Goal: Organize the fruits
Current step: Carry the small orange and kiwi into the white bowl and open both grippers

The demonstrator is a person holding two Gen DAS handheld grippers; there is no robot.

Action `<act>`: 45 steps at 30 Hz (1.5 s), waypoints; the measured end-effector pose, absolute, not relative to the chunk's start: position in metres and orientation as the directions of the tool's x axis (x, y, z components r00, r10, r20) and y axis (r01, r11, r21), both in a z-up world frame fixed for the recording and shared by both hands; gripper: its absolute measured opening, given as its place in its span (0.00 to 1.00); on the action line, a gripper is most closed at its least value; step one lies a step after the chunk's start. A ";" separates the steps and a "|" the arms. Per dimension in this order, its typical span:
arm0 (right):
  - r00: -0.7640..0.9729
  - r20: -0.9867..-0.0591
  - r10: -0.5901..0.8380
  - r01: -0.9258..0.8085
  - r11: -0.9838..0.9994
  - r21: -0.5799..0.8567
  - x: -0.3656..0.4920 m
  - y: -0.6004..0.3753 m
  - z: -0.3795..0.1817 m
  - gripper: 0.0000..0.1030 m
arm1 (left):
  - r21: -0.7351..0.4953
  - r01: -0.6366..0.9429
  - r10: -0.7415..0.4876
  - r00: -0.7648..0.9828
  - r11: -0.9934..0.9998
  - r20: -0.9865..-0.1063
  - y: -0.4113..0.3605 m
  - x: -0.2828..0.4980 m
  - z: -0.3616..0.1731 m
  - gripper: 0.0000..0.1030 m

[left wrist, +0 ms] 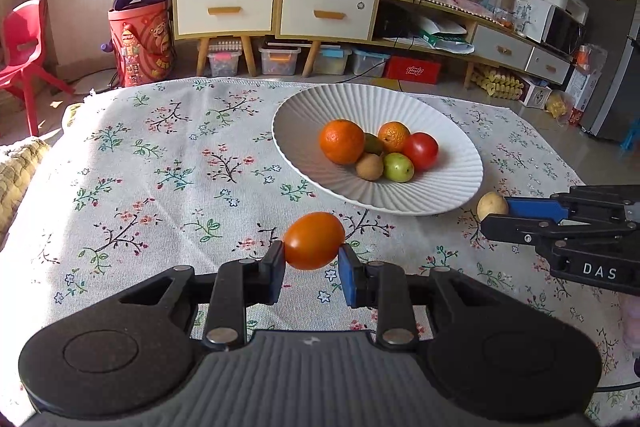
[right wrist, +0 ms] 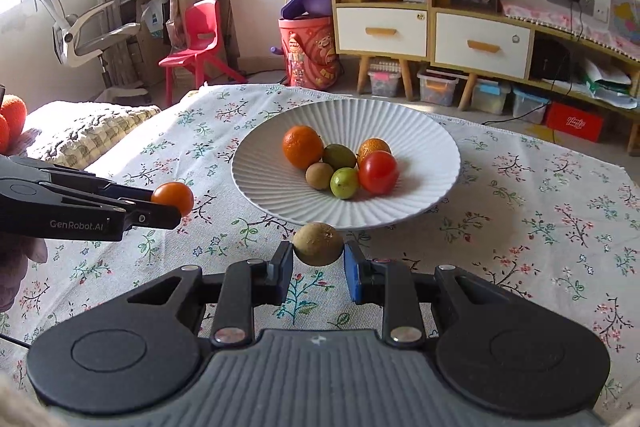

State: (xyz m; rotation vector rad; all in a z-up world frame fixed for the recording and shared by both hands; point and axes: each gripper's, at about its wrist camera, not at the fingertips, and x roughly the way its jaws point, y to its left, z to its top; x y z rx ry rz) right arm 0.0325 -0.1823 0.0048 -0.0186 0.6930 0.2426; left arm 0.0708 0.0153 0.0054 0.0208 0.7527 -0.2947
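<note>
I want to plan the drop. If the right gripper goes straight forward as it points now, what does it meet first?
Probably the near rim of the white plate, directly ahead of the right gripper holding the brown fruit. Its height over the rim is unclear, so it might pass above.

Both grippers are matte black with a grey ribbed housing behind the fingers, silver pivot screws and round side discs. Left gripper (left wrist: 312, 263) and right gripper (right wrist: 318, 263) have blue-padded fingers (left wrist: 349, 277). Side markings read "GenRobot.AI" and "DAS".
</note>
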 end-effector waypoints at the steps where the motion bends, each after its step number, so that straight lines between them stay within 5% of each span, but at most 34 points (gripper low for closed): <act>1: 0.747 -0.629 0.214 -0.222 0.973 0.066 0.034 -0.184 0.007 0.24 | -0.090 0.275 -0.262 0.693 0.957 -0.671 0.013 0.072 0.007 0.12; 36: 0.738 -0.655 0.164 -0.153 0.985 0.074 0.079 -0.194 -0.006 0.24 | -0.074 0.384 -0.338 0.687 0.921 -0.643 -0.034 0.124 -0.010 0.13; 45: 0.747 -0.647 0.156 -0.128 0.988 0.090 0.075 -0.198 0.001 0.33 | -0.075 0.381 -0.339 0.696 0.921 -0.633 -0.030 0.117 -0.003 0.27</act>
